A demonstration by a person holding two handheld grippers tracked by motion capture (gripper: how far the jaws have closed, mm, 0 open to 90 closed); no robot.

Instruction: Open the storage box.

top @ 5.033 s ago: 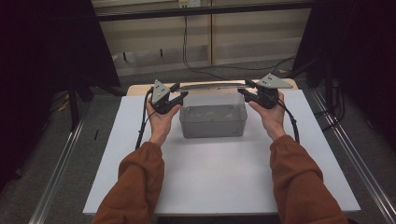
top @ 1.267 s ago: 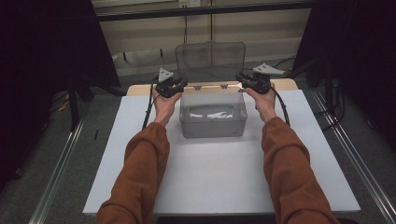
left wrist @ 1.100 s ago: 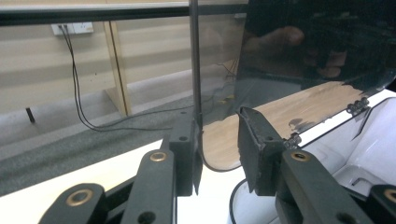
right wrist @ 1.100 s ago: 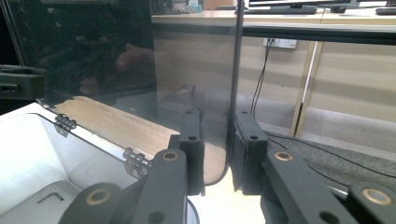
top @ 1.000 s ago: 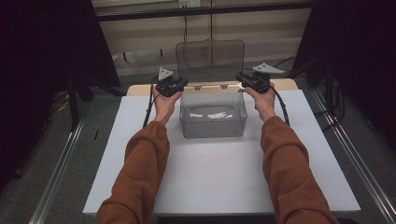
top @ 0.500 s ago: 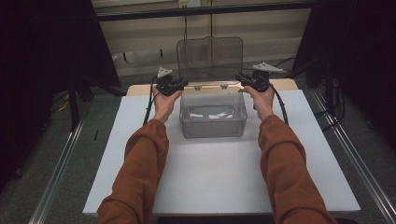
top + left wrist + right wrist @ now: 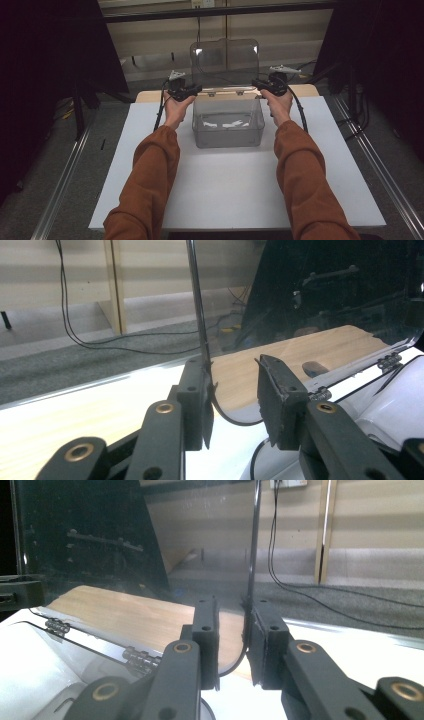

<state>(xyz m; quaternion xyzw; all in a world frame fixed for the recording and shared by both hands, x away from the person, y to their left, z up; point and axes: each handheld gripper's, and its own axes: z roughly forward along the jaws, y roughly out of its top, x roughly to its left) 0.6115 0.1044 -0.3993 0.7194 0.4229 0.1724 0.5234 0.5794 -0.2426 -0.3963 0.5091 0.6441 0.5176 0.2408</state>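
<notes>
From above, the left gripper point(image 7: 192, 91) sits at the left edge of the raised clear lid point(image 7: 224, 61), which stands upright behind the open clear box point(image 7: 228, 127) on the white table point(image 7: 230, 195). Its own view shows more: the jaws stand apart, the lid's edge point(image 7: 197, 315) against one pad only. At the right, the right gripper point(image 7: 260, 85) meets the lid's other edge; up close, its jaws are nearly closed, the edge point(image 7: 254, 540) between them.
</notes>
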